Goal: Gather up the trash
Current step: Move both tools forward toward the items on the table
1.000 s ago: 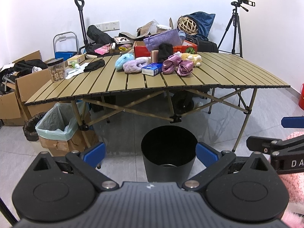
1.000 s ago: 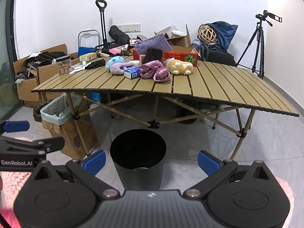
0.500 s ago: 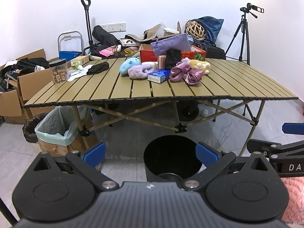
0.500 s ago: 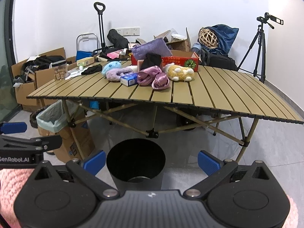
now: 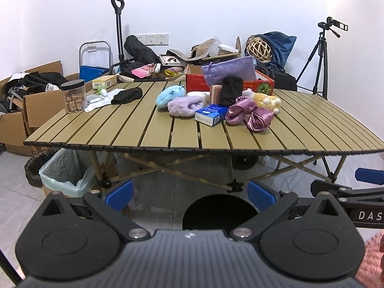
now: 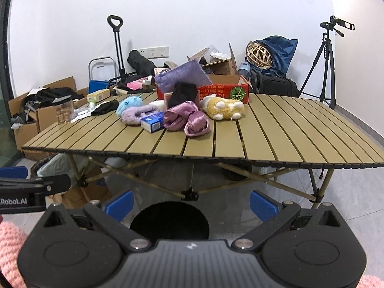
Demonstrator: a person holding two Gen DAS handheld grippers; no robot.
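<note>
Standing on the floor in front of the worktop, the black bin (image 5: 219, 210) now sits lower in both views than a second ago, its mouth partly cut off by the tool housings, while the worktop (image 5: 153, 132) fills more of each picture. The left tool (image 5: 189, 195) and the right tool (image 6: 190, 201) are both spread wide with nothing between their blue pads; each hangs above the bin's rim, short of the worktop's near edge.

On the slatted tan worktop the clutter bunches at the middle and back: a blue box (image 5: 211, 114), purple satin cloth (image 5: 249, 116), a fuzzy lilac slipper (image 5: 186, 105), a light blue plush (image 5: 170, 96), a yellow plush (image 6: 224, 108) and a red carton (image 6: 223, 90). A jar (image 5: 73, 96) stands near the left rear corner, beside a black cloth (image 5: 127, 95) and some papers.

The near strip and the whole right side of the worktop lie bare. Under the left end stands a lined bin (image 5: 67, 172) among cardboard boxes (image 5: 40, 105). A tripod (image 6: 326, 64) stands by the white wall at the right, with open grey floor in front of it.
</note>
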